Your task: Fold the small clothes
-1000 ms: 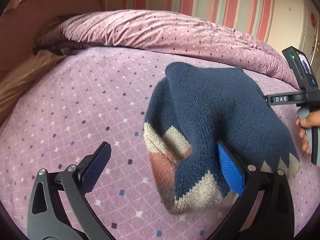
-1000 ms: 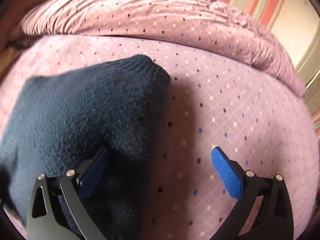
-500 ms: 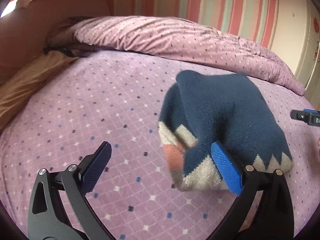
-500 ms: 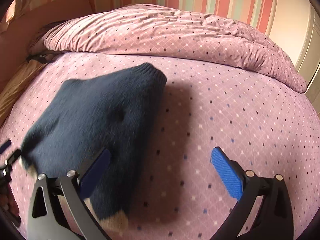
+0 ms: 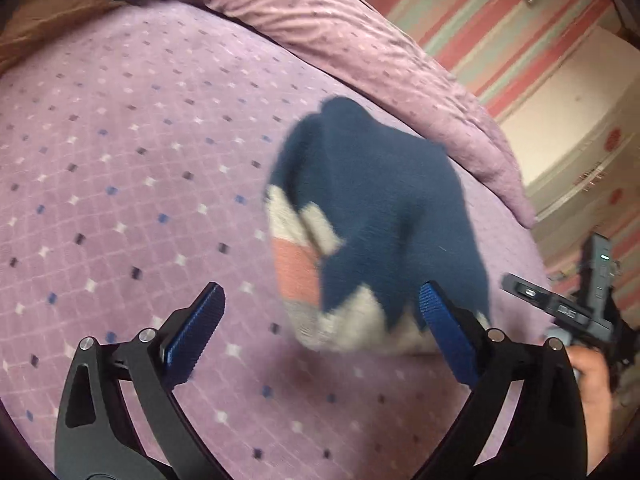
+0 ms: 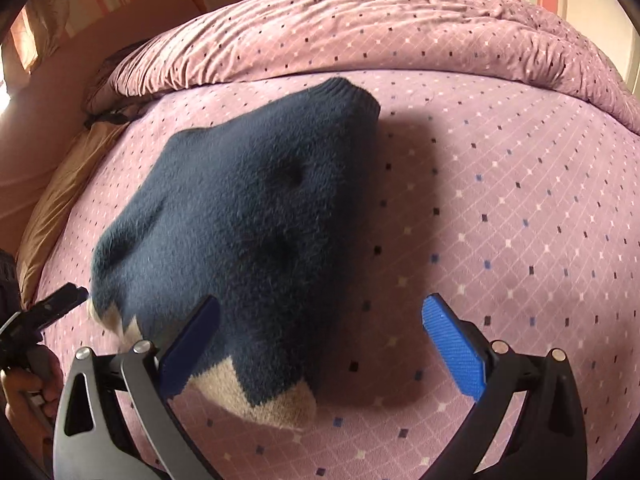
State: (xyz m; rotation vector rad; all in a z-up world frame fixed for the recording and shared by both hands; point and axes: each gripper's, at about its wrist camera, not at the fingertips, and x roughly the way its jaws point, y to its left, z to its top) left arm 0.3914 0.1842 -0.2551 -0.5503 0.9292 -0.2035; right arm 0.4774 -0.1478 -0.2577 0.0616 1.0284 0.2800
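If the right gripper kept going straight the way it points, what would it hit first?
Probably the navy sweater: it lies on the bed, filling the left half of the line ahead of the open right gripper, its hem already beside the left finger. Depth is hard to judge.

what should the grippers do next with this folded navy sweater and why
Probably draw both grippers back and leave it. The navy sweater already lies in a compact folded bundle on the purple bedspread. The left gripper and right gripper are both open, gripping nothing. One loose beige corner near the right gripper may want a light tuck first.
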